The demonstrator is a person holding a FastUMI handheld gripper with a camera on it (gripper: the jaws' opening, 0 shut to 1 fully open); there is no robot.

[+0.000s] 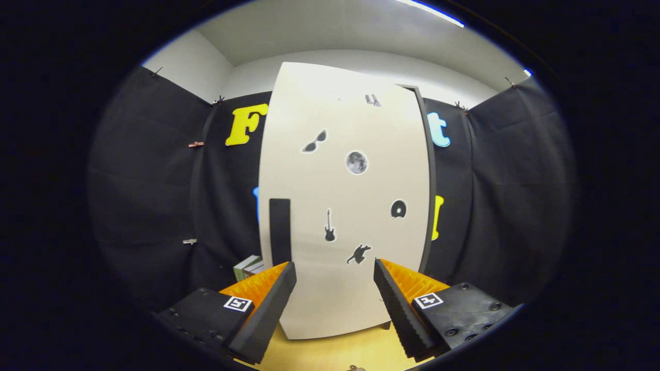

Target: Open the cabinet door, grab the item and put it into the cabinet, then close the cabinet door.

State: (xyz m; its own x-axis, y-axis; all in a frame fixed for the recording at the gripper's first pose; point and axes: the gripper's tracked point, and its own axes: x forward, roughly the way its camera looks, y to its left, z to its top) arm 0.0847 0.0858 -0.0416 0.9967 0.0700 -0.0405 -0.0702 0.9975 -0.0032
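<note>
The gripper point(335, 296) has its jaws wide apart and empty, aimed at the cabinet point(356, 319) on the table point(330, 353). The white door point(344, 206) is shut, with a black handle point(280, 229) along its left edge, just beyond the left finger point(265, 309). A boxed item point(248, 267) lies left of the cabinet, behind that finger.

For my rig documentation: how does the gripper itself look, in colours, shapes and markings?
The gripper has two wedge-shaped jaws with ridged black pads on the inner faces and ribbed orange backs. Each sits on a black block with screw heads, and each block carries a square black-and-white marker. No cables are visible.
</note>
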